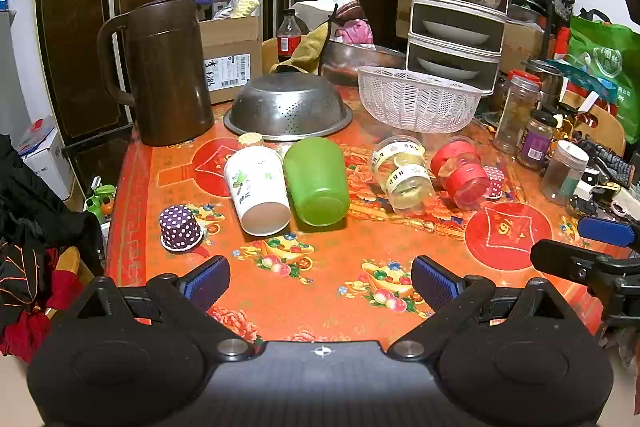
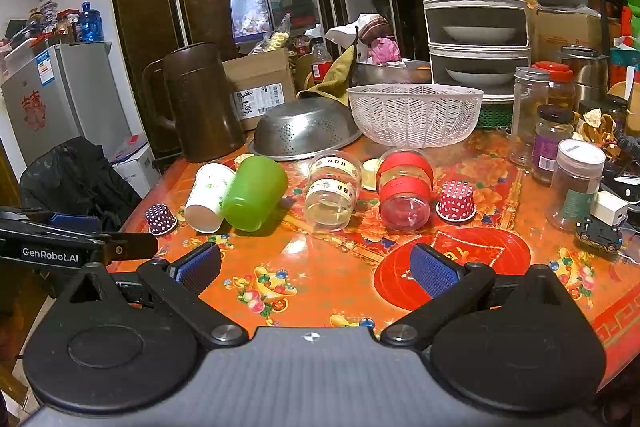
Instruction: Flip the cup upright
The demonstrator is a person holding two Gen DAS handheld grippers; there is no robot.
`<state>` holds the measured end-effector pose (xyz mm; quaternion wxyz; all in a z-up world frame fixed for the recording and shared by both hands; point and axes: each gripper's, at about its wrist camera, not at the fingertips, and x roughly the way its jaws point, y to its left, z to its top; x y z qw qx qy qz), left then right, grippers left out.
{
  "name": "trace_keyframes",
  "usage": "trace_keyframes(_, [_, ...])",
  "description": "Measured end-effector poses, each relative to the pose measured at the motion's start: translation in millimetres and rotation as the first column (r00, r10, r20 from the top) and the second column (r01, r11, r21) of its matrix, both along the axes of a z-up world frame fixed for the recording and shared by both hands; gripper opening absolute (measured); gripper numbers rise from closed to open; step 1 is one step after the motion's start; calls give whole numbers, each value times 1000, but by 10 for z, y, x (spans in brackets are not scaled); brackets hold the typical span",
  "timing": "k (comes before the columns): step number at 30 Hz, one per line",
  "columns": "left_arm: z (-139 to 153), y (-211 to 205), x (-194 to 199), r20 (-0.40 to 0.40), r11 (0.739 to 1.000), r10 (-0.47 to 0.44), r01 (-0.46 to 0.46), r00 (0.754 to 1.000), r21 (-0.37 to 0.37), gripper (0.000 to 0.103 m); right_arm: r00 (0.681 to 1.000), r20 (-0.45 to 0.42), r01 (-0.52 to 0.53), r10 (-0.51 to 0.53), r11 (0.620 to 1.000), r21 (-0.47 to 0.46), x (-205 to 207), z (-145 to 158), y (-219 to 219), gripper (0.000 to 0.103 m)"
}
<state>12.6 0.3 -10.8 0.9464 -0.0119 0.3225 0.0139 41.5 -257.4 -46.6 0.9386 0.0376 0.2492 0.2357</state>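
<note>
Green cup (image 1: 316, 181) lying on its side on the desk (image 1: 320, 267), touching a white paper cup (image 1: 256, 189); base towards, mouth away from, the left hand-held gripper (image 1: 320, 281). Straight ahead of it, nearer than the right hand-held gripper (image 2: 318, 269). Both spread wide, empty.
</note>
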Motion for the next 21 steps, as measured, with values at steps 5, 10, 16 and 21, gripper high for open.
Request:
trace_keyframes(5, [-7,-8,2,-2,1000,1,-1,1000,1,99,1000,-2,-1,1,1000,1,-3,-1,-4,102])
trace_keyframes(10, [-22,-38,8,-6,1000,5,-5,1000,2,99,1000,-6,-3,3,1000,5,4,-18,-26,102])
trace_keyframes(16, [-23,-98,34,-12,1000,1,-1,1000,11,99,1000,-10,-1,1,1000,9,10,-41,-66,102])
trace_keyframes(21, [-18,-160,39,-14,1000,-2,2,1000,21,99,1000,-10,4,-3,1000,18,16,-44,-136,102])
